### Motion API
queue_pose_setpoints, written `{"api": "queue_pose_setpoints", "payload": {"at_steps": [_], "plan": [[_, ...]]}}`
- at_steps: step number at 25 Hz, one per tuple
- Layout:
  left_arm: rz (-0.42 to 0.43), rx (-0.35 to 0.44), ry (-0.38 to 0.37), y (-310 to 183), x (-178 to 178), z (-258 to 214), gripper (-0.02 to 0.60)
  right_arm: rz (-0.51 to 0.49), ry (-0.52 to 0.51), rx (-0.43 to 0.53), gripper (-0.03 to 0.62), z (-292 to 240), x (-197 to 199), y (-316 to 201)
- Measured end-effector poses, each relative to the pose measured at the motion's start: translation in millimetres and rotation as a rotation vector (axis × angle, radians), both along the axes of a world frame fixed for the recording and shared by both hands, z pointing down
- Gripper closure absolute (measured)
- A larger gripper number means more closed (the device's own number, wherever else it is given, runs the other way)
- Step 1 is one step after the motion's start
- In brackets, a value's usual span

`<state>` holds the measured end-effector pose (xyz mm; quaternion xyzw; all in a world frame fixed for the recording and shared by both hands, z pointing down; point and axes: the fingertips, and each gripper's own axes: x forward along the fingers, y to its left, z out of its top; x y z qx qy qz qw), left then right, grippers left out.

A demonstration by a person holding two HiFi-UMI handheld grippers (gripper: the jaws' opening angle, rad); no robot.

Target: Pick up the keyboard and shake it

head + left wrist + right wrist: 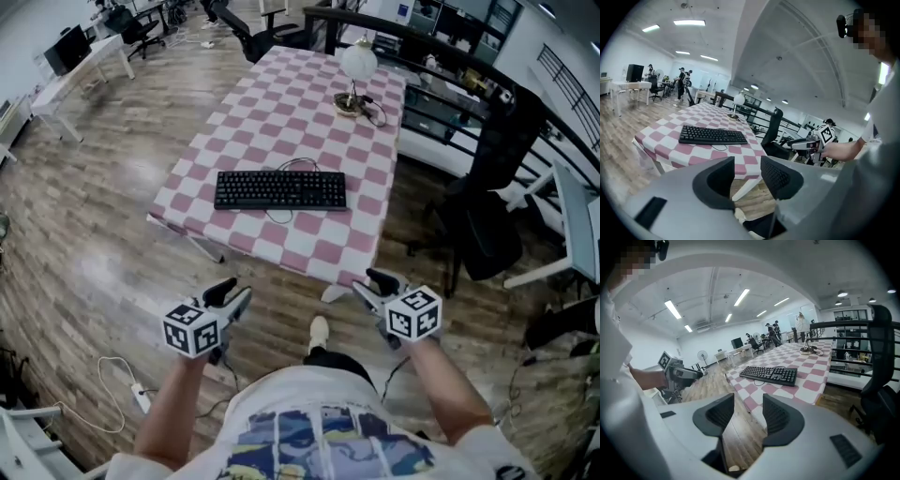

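L gripper (236, 292) and R gripper (367, 284) (both short of the table (309, 103)): jaws apart, nothing between them. Keyboard (280, 189) lies ahead near the table's front edge, long axis crosswise — one end toward each gripper, approx. equally near.

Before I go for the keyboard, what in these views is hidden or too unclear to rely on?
- Underside of the keyboard: every view; it lies flat on the table.
- End of the cable: head view; it loops beside the keyboard, and no plug shows.
- Key legends: every view; too small.
- Legs of the table: head view; mostly under the tabletop.
- Base of the lamp: gripper views; too small.
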<state>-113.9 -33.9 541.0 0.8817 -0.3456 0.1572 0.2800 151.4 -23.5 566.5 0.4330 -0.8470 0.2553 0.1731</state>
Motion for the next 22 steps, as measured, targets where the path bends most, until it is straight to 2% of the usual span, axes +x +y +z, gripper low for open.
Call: {"api": "queue_pose_setpoints", "payload": {"at_steps": [8,13,17,22], "plan": [[-0.073,-0.048,-0.051,-117,-2,32,0.411,-0.054,-0.013,-0.11,0.401,47,42,-130],[-0.098,-0.099,-0.095,-159,-43,66,0.41,-0.027,-0.024,-0.164,0.395,82,37,-173],[-0.118,-0.136,-0.113,-231,-64,89,0.405,0.01,-0.008,-0.183,0.382,97,43,-247],[-0.083,-0.195,-0.126,-296,-83,122,0.388,0.056,0.019,-0.247,0.362,125,49,-296]]}}
